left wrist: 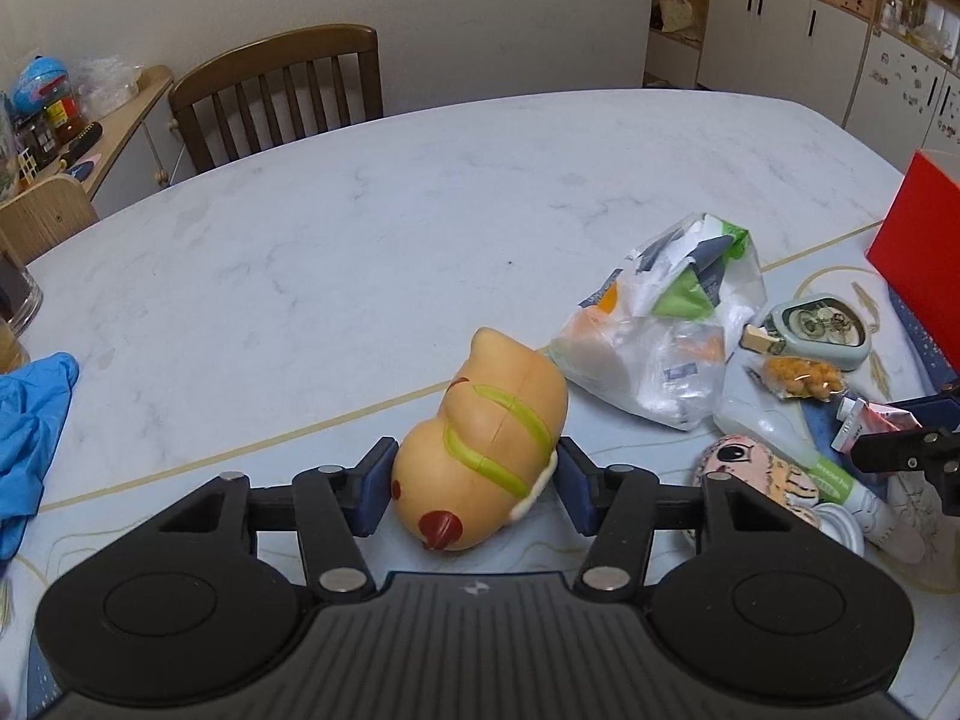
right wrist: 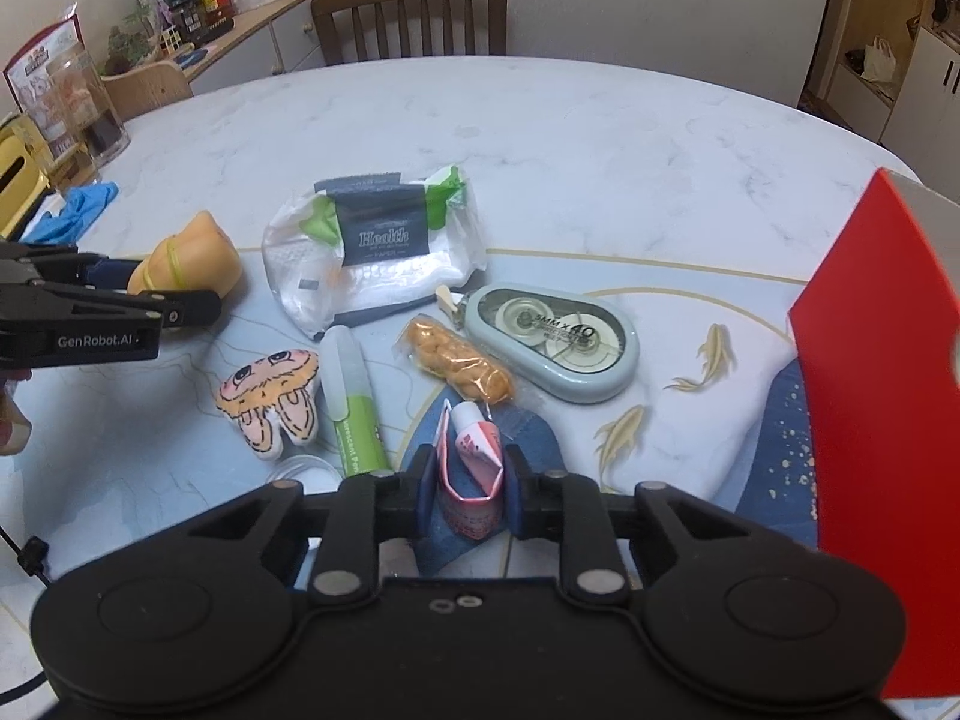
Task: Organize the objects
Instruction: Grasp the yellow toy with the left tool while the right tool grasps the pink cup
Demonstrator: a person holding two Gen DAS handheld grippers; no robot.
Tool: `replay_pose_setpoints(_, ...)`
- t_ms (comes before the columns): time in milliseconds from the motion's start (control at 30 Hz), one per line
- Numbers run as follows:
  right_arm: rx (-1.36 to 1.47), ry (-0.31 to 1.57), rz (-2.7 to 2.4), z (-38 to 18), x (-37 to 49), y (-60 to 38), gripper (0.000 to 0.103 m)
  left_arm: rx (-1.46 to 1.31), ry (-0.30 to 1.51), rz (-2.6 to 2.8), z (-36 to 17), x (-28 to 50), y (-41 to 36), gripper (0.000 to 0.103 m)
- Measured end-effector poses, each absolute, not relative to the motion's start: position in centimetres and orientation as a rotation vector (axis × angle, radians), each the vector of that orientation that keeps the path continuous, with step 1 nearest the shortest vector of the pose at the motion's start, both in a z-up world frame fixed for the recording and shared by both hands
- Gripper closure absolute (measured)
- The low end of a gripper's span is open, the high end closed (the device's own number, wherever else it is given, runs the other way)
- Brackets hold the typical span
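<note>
On the marbled surface (left wrist: 420, 192), near edge: loose items lie in one cluster, with a red box (right wrist: 870, 420) standing at its right.
Left tongs (left wrist: 474, 483): closed on the squishy bread-shaped toy (left wrist: 486, 444); both blue pads press its sides, and the toy appears to rest on the surface.
Toy axis: long axis runs away from the left tongs, tilted to the right; the grip sits across the near half.
Right tongs (right wrist: 468, 495): closed on the small pink-and-white tube (right wrist: 474, 462), cap end pointing away from the tongs; the tube stands between the pads above a blue patch of the mat.
Key relation: the red box lies to the right of both pairs of tongs, and the right hand is the nearer one. If the box is the collecting place, which is a judgement only, the tube has the short path and the toy must cross the cluster.
Count, held: one toy, one tube.
Count, loose: one tissue pack (right wrist: 372, 252), one correction tape dispenser (right wrist: 558, 342), one wrapped snack (right wrist: 459, 360), one green pen (right wrist: 354, 402), one cartoon plush patch (right wrist: 270, 396), one blue glove (left wrist: 30, 420).
Chairs: one wooden chair (left wrist: 282, 96) at the far side.
</note>
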State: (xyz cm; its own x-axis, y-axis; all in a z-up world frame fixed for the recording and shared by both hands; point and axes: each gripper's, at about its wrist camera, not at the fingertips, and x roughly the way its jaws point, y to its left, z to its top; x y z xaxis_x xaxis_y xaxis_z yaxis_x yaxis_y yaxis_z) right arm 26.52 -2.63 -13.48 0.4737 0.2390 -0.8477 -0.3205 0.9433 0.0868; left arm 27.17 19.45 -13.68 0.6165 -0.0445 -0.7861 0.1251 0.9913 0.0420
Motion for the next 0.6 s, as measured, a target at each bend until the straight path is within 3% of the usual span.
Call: replay_pose_setpoints(600, -0.016, 0.947, 0.363, -7.3, 21.3, -7.7, 0.082, 0.0, 0.92, -0.112, -8.5, 22.1, 16.4, 0.049)
